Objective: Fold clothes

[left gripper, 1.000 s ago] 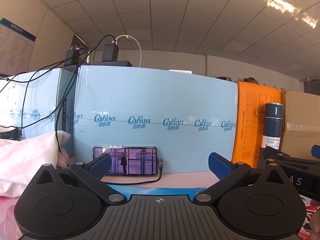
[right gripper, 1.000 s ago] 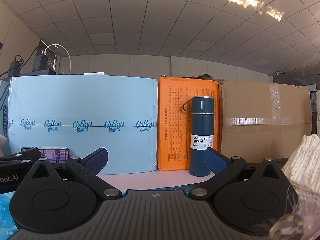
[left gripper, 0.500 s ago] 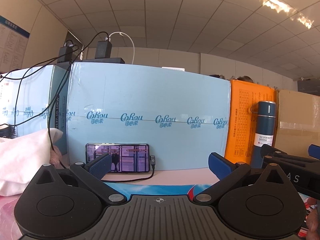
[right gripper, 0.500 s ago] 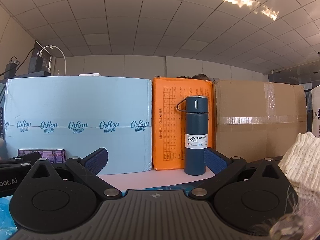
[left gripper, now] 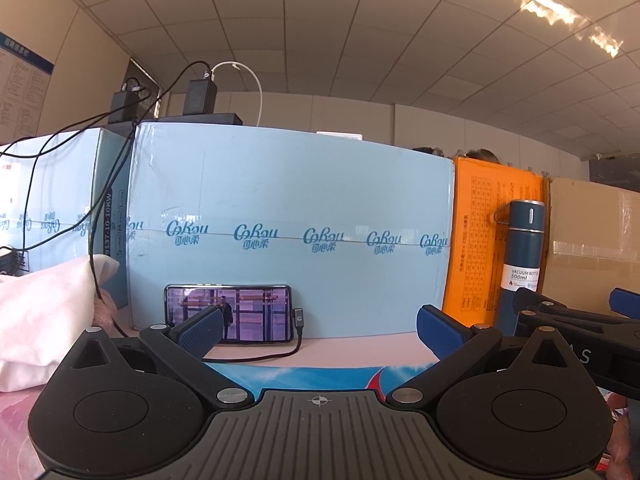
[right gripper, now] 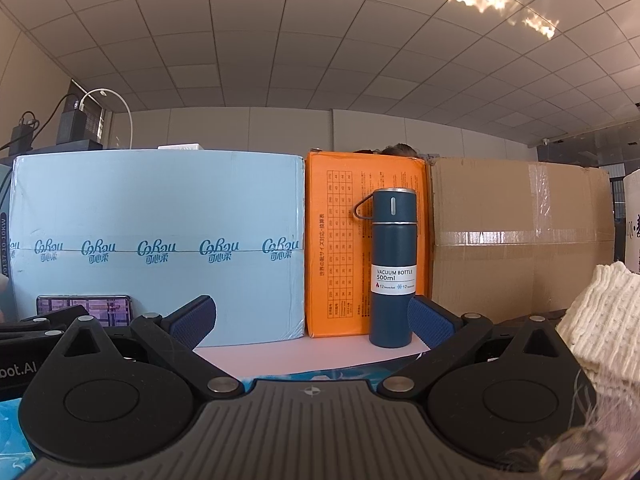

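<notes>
My left gripper (left gripper: 318,330) is open, its blue pads spread wide with nothing between them. A pale pink-white garment (left gripper: 44,320) lies bunched at the left of the left wrist view, beside that gripper and apart from it. My right gripper (right gripper: 312,320) is open and holds nothing. A cream knitted garment (right gripper: 596,320) is piled at the right edge of the right wrist view, close to the right finger. A blue printed cloth (left gripper: 304,376) lies flat on the table under both grippers.
A light blue carton (left gripper: 288,232), an orange box (right gripper: 340,240) and a brown carton (right gripper: 520,240) wall the table's far side. A phone (left gripper: 228,314) with its cable leans on the blue carton. A dark blue vacuum bottle (right gripper: 392,268) stands before the orange box. Chargers and cables sit on top.
Both cameras have swayed slightly sideways and back. Both grippers stay open and nothing was picked up.
</notes>
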Tool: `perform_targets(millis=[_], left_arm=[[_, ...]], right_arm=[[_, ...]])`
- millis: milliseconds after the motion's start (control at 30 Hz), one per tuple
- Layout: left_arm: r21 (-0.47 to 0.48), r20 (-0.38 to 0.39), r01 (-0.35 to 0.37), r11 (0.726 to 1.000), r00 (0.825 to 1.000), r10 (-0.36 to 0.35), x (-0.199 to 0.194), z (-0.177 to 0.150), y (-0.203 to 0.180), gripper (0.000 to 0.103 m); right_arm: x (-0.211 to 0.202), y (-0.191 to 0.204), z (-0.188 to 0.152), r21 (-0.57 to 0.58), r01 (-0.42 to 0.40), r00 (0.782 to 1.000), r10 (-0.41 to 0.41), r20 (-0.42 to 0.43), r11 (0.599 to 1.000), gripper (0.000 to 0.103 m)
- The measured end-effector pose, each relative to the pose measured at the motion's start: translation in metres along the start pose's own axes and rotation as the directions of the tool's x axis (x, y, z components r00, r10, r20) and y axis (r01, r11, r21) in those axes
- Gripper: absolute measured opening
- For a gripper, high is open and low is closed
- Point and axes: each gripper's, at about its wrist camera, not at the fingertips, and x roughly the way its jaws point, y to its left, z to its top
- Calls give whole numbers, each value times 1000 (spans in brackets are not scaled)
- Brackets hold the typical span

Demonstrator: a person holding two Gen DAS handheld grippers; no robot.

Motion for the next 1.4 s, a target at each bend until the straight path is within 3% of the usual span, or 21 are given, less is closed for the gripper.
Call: perform_targets(millis=[1400], left_arm=[[5,-5,0,1000,1000,0,1,0,-1,103]], right_arm=[[1,1,-1,-2,0,1000,0,-1,1000,103]])
